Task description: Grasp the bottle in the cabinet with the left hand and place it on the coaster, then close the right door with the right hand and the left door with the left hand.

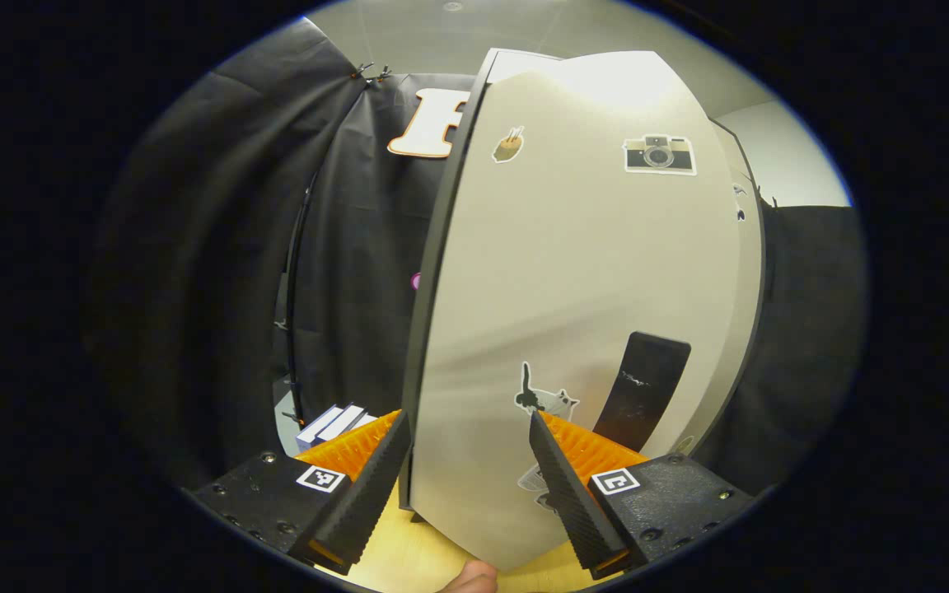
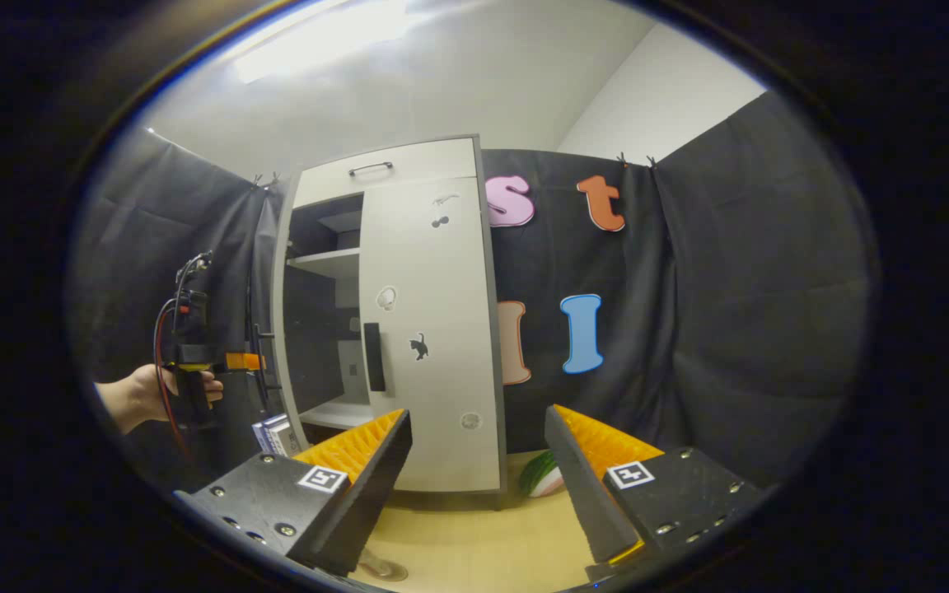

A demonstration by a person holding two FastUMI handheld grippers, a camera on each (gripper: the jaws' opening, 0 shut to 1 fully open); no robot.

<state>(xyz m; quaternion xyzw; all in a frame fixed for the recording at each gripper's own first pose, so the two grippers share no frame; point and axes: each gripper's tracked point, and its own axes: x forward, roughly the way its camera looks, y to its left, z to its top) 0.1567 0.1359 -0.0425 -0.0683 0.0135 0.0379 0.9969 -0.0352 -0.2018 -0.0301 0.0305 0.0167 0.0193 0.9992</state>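
Left door (image 1: 590, 272) of the tall beige cabinet, a flat panel with a dark edge, stands partly open and faces the left gripper (image 1: 466, 420). That gripper's jaws are apart and hold nothing. Their tips point straight at the door's outer face, very near it, though I cannot tell whether they touch. Spread jaws set flat-on like this suit a push rather than a grasp, so I judge the step in hand to be swinging this door shut.

In the right gripper view a hand (image 2: 141, 395) holds that gripper out at the cabinet's left side, where it can get behind the open panel. The right gripper (image 2: 479, 412) hangs well back from the cabinet with its jaws apart and empty. This fits with its job being done, as the right door (image 2: 429, 329) lies closed.

There are two doors, one shut and one open. Each has one black upright handle, the left one (image 1: 639, 387) near the door's free edge. One drawer (image 2: 384, 169) sits above them. Four small stickers mark the right door, and three show clearly on the left. A green striped ball-like thing (image 2: 544, 473) rests on the pale wooden bench (image 2: 474, 543) by the cabinet's foot.
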